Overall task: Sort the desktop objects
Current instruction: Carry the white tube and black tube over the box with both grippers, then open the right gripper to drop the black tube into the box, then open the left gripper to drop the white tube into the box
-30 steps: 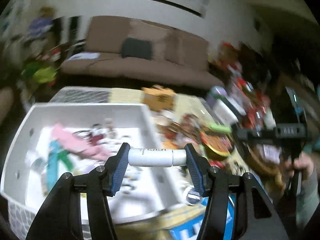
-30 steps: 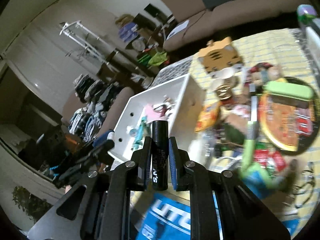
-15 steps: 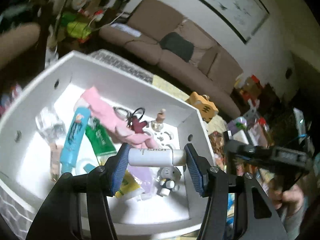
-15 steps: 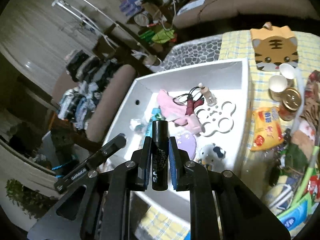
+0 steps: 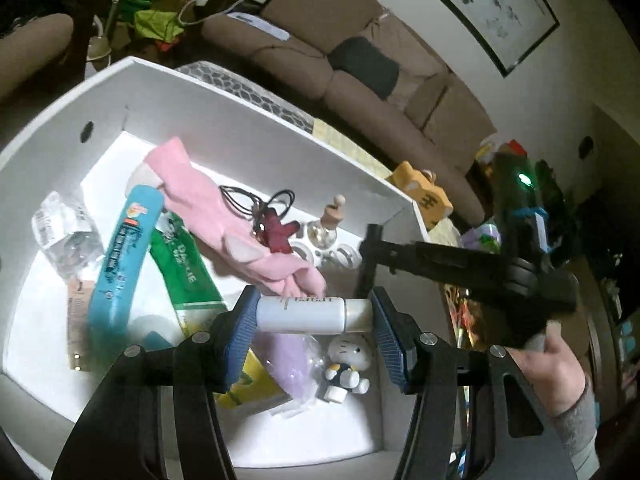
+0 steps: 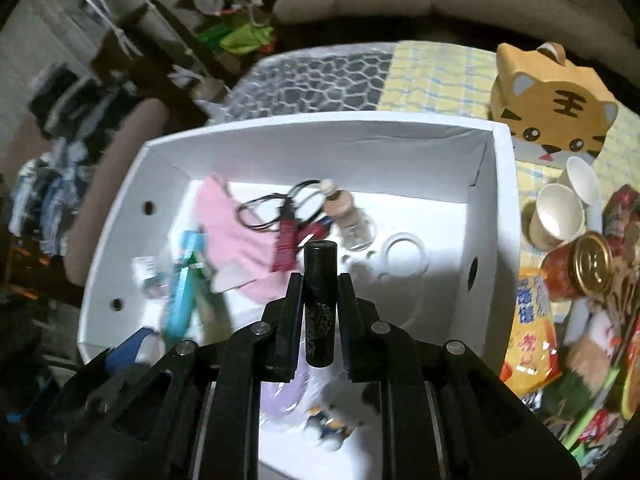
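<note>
White box (image 5: 248, 128) is the landmark; both grippers hang over it.

Left end of box floor: clear plastic packet (image 5: 64, 228), then blue tube (image 5: 124, 260) and green tube (image 5: 184, 268) lying side by side. Pink glove (image 5: 224, 224) lies across the middle; black cord with a red charm (image 5: 276, 232) on top of it.

Left gripper (image 5: 314, 314) above the box's near-middle, blue pads clamped endwise on a white tube (image 5: 300, 314) held crosswise. Cat figurine (image 5: 348, 364) on the box floor just below it.

Right gripper (image 6: 318, 312) over the box's near edge, jaws closed tight on a black tube (image 6: 318, 300) standing upright between them.

Outside the box's right wall: tiger-face box (image 6: 556, 108), paper cups (image 6: 556, 216), gold-lidded can (image 6: 592, 264).
</note>
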`<state>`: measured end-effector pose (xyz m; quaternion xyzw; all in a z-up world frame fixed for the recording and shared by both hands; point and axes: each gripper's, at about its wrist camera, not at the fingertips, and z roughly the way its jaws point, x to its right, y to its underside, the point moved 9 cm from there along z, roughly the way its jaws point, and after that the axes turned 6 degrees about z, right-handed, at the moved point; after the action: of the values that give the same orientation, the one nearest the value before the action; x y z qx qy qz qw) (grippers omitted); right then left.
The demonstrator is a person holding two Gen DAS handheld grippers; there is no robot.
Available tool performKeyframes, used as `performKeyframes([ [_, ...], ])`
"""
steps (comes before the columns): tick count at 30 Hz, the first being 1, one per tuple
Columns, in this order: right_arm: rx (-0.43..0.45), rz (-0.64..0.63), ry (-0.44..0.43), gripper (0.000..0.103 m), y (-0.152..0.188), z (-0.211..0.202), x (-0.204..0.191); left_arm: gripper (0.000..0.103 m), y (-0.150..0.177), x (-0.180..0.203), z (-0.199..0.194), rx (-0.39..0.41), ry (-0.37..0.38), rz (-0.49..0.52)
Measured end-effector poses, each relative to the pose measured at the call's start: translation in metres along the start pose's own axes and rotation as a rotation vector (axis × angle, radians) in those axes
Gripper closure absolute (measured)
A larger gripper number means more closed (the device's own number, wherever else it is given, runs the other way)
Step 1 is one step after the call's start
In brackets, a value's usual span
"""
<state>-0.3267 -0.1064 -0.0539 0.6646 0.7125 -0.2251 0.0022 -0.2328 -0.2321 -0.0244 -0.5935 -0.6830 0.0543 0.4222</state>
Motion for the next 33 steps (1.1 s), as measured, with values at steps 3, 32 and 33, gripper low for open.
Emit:
performKeyframes([
  [3,-0.024,-0.008,0.093,0.087,-0.006,0.015,0.008,0.045,0.002,0.005,0.002,-0.008,0.005,0.012],
  [32,0.15,-0.045,-0.126,0.068,0.039,-0.143,0.064,0.045,0.0,0.053,0.136,-0.438,-0.209,0.326],
  [33,0.152,-0.046,-0.133,0.068,0.04,-0.144,0.066,0.044,0.0,0.052,0.138,-0.44,-0.224,0.326],
])
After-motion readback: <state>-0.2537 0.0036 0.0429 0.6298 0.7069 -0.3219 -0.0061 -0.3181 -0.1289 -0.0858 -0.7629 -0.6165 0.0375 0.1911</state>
